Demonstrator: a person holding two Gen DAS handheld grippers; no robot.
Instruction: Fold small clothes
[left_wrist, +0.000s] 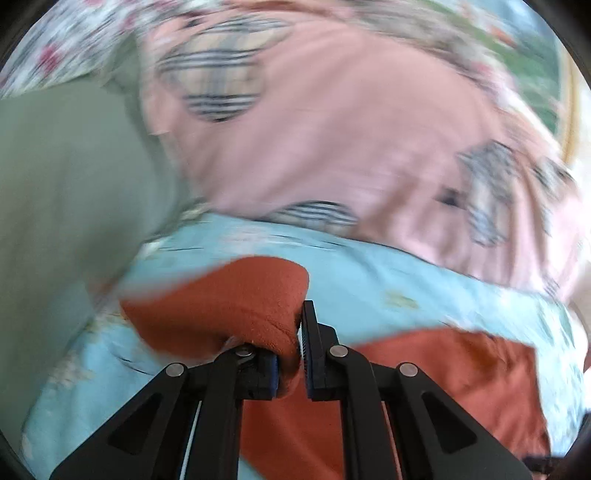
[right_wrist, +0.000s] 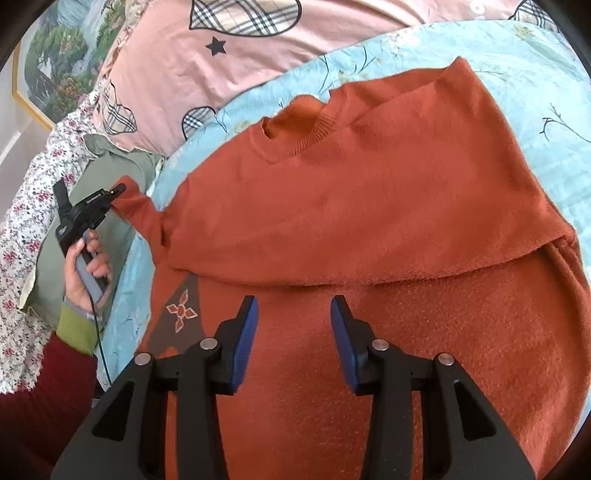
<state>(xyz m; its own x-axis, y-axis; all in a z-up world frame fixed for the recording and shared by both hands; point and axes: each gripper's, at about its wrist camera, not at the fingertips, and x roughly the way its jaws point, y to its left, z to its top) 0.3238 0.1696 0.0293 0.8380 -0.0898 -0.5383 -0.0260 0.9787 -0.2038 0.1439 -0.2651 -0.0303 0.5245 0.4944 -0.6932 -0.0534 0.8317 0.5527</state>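
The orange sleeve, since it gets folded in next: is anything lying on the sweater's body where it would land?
Nothing visible does. The left hand-held gripper pinches the sleeve out at the side, and the orange sweater body beside it lies bare. The right hand-held gripper hovers open above the lower part.

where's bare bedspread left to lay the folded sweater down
Bare blue bedspread shows beyond the orange sweater's right shoulder, up to the pink pillow, and in a thin strip along its left edge. The left side is crowded: the green garment lies there, and the left tongs pinch the sleeve.
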